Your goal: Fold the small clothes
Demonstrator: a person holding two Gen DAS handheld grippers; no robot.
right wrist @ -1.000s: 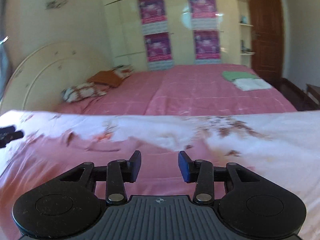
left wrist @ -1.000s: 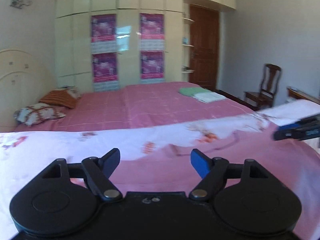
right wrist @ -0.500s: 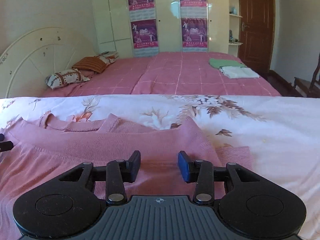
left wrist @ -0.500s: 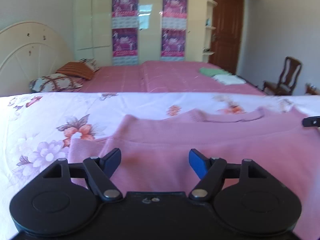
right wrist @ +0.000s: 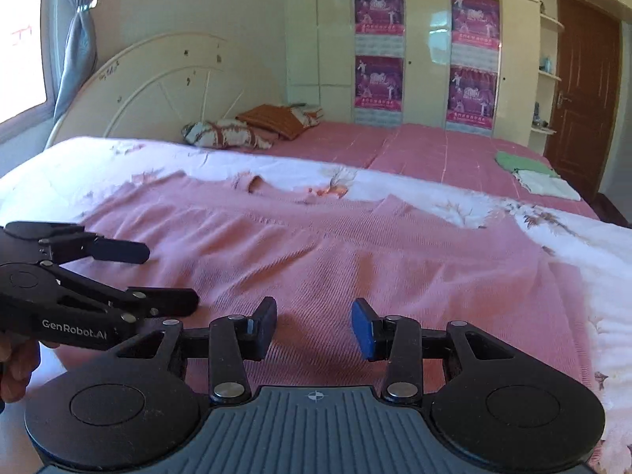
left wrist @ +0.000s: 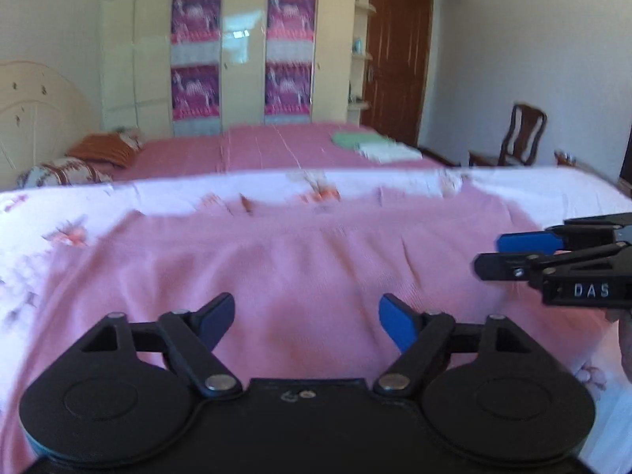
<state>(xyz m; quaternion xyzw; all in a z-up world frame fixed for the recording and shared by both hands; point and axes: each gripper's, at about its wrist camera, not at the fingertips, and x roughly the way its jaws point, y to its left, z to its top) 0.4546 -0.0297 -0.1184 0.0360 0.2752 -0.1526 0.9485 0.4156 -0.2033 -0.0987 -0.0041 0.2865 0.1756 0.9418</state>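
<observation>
Right wrist view: left gripper (right wrist: 170,276), marked "GenRobot.AI", opening and empty over the pink sweater (right wrist: 355,252).

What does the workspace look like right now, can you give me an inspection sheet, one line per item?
Surface: bed with a white floral sheet, soft and slightly rumpled.
Job's things: pink knit sweater spread flat on the sheet, neckline at the far edge, not yet folded.
Clutter: nothing seen on the sheet beside the sweater.
Grippers: left gripper over the near hem, jaws opening, pressing on nothing; right gripper part open over the sweater, gripping nothing.
Cables: nothing seen.
Surroundings: second bed with a pink cover behind, carrying pillows and a folded green and white pile; wardrobe with posters, brown door, wooden chair, curtained window.
</observation>
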